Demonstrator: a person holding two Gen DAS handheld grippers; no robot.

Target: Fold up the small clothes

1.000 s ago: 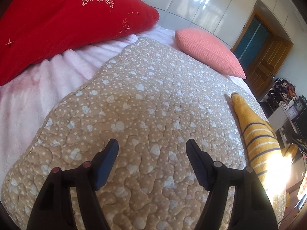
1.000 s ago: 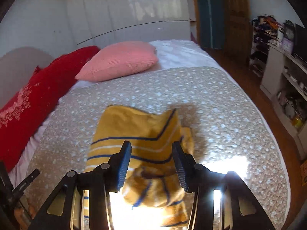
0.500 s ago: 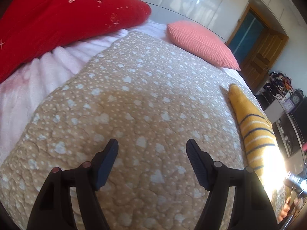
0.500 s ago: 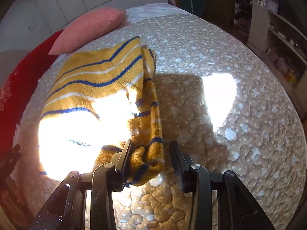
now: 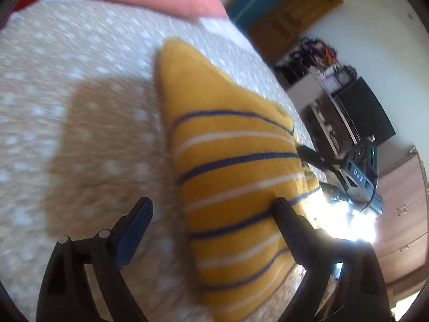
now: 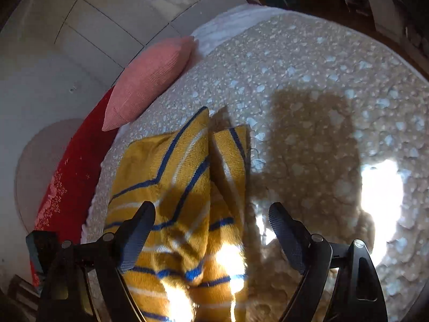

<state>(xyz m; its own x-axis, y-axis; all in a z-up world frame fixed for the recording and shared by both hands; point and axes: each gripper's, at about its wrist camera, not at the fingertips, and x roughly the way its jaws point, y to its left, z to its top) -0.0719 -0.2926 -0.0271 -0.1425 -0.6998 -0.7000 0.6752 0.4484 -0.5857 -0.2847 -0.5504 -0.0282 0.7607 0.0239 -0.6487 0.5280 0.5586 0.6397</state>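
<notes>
A small yellow garment [image 5: 230, 171] with blue and white stripes lies on the beige quilt [image 5: 80, 123]. In the left wrist view my left gripper [image 5: 211, 214] is open, its jaws wide apart over the garment's near left edge, empty. In the right wrist view the garment [image 6: 177, 187] lies flat with a narrow folded strip along its right side. My right gripper [image 6: 211, 222] is open and empty just above the garment's near part. The right gripper also shows in the left wrist view [image 5: 348, 171] at the garment's far side.
A pink pillow [image 6: 150, 80] and a red pillow [image 6: 69, 177] lie at the head of the bed. A shelf unit and dark screen [image 5: 356, 112] stand beyond the bed's edge. A sunlit patch [image 6: 380, 187] falls on the quilt to the right.
My right gripper has opened and let go of the garment's edge. My left gripper has swung right, from bare quilt to over the garment.
</notes>
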